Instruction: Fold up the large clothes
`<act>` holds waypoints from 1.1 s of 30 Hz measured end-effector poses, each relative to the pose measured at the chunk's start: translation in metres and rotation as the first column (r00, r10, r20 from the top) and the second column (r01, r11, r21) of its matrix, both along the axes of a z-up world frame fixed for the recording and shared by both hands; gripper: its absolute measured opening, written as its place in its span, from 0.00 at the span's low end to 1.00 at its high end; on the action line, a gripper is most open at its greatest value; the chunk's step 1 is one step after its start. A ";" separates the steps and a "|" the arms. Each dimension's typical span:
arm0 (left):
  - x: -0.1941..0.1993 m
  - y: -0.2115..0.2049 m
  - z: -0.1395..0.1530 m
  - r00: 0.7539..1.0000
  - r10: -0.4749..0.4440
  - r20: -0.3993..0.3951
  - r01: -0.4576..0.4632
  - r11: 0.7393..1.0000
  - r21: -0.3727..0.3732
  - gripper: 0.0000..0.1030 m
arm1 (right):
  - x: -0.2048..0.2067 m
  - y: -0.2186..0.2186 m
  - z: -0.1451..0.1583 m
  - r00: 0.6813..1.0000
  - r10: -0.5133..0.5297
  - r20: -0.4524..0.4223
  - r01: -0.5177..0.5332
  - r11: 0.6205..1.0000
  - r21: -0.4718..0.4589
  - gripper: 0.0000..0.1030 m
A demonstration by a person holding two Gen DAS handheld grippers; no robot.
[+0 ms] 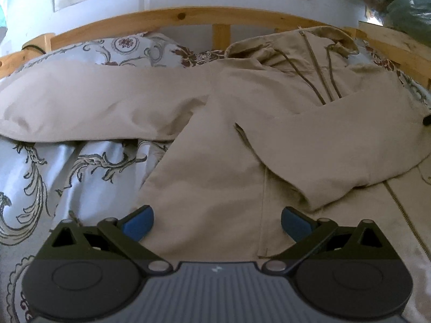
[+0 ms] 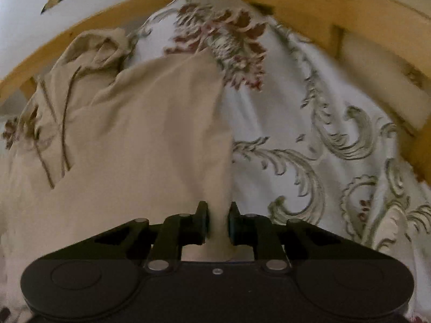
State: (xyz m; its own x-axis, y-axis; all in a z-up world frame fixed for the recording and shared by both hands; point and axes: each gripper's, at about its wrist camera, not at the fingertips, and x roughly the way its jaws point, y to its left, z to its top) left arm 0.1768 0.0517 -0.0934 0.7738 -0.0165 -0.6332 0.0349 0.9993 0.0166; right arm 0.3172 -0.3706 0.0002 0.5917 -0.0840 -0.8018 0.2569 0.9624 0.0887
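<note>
A beige hooded jacket [image 1: 242,134] lay spread on the bed's patterned bedspread [image 1: 54,175], hood toward the wooden headboard [image 1: 172,17]. The left gripper [image 1: 216,223] hovered released above the jacket's lower body. The right gripper [image 2: 218,222] was clenched on a fold of jacket fabric at the jacket's side nearest it.

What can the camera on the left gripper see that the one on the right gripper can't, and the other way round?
Only the left wrist view shows the left gripper, open above the jacket's body, and the long sleeve stretched out to the left. Only the right wrist view shows the right gripper shut on a fold of the jacket, and much more of the bedspread. Both show the beige jacket's hood, its drawstrings and zip, and the wooden bed frame.
</note>
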 end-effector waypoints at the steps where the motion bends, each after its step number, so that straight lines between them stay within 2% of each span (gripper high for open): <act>1: -0.001 -0.001 0.001 1.000 0.001 0.000 -0.001 1.000 0.002 0.99 | 0.000 0.003 0.004 1.000 -0.001 0.013 0.002 1.000 -0.028 0.12; 4: -0.006 -0.001 0.009 0.999 0.025 0.026 -0.025 1.000 0.002 0.99 | -0.006 0.013 0.005 0.998 -0.007 0.056 0.013 0.995 -0.095 0.15; 6: -0.014 0.001 0.019 0.996 0.044 0.073 -0.046 0.999 0.021 0.99 | -0.019 0.021 0.005 0.996 0.013 0.084 0.001 0.986 -0.167 0.31; 7: -0.018 0.003 0.025 0.993 0.064 0.096 -0.068 0.997 0.042 0.99 | -0.031 0.028 0.005 0.994 0.038 0.100 -0.017 0.978 -0.209 0.35; 8: -0.022 0.005 0.030 0.988 0.094 0.119 -0.103 0.992 0.071 0.99 | -0.041 0.033 0.008 0.991 0.059 0.116 -0.031 0.973 -0.228 0.45; 9: -0.024 0.008 0.035 0.983 0.122 0.139 -0.136 0.986 0.095 0.99 | -0.056 0.038 0.012 0.987 0.079 0.141 -0.044 0.971 -0.234 0.58; 11: -0.024 0.020 0.046 0.961 0.219 0.167 -0.243 0.959 0.143 0.99 | -0.085 0.049 0.019 0.975 0.119 0.189 -0.079 0.975 -0.208 0.71; 13: -0.020 0.042 0.058 0.914 0.365 0.178 -0.393 0.904 0.166 0.99 | -0.116 0.064 0.027 0.954 0.170 0.248 -0.129 0.977 -0.172 0.80; 15: -0.022 0.070 0.071 0.851 0.473 0.229 -0.512 0.844 0.157 0.99 | -0.142 0.079 0.032 0.935 0.211 0.286 -0.176 0.974 -0.144 0.95; 17: -0.024 0.097 0.082 0.812 0.522 0.261 -0.566 0.813 0.138 0.99 | -0.164 0.094 0.034 0.912 0.258 0.318 -0.235 0.966 -0.110 0.99; 19: -0.024 0.126 0.092 0.774 0.584 0.245 -0.622 0.775 0.116 0.99 | -0.186 0.108 0.031 0.891 0.287 0.350 -0.273 0.958 -0.091 0.99; 21: -0.026 0.156 0.099 0.733 0.644 0.220 -0.669 0.741 0.058 0.99 | -0.203 0.124 0.024 0.886 0.299 0.354 -0.298 0.953 -0.057 0.99; 22: -0.029 0.169 0.101 0.738 0.644 0.203 -0.658 0.753 0.005 0.99 | -0.210 0.130 0.020 0.889 0.298 0.349 -0.303 0.952 -0.042 0.99; 24: -0.039 0.190 0.099 0.769 0.608 0.195 -0.603 0.792 -0.092 0.99 | -0.225 0.140 0.005 0.897 0.277 0.344 -0.299 0.954 0.012 0.99; 25: -0.041 0.191 0.096 0.776 0.598 0.201 -0.591 0.801 -0.098 0.99 | -0.236 0.147 -0.002 0.904 0.268 0.333 -0.297 0.954 0.037 0.99; 26: -0.041 0.191 0.095 0.782 0.591 0.201 -0.588 0.805 -0.078 0.99 | -0.241 0.154 -0.010 0.910 0.278 0.308 -0.308 0.950 0.054 0.99; 28: -0.039 0.183 0.090 0.793 0.579 0.190 -0.587 0.809 -0.014 0.99 | -0.252 0.171 -0.020 0.902 0.344 0.262 -0.363 0.932 0.025 0.99; 30: -0.039 0.174 0.084 0.805 0.565 0.181 -0.578 0.815 0.026 0.99 | -0.258 0.181 -0.020 0.884 0.392 0.255 -0.393 0.918 -0.047 0.99; 33: -0.042 0.163 0.074 0.823 0.546 0.157 -0.558 0.829 0.045 0.99 | -0.259 0.187 -0.013 0.880 0.391 0.270 -0.379 0.920 -0.097 0.99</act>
State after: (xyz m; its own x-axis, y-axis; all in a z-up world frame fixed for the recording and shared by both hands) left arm 0.1349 0.2151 -0.0195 0.7133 0.4873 -0.5037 -0.5304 0.8451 0.0664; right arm 0.0587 -0.1836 -0.0130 0.7823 0.1676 -0.5999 -0.1643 0.9845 0.0607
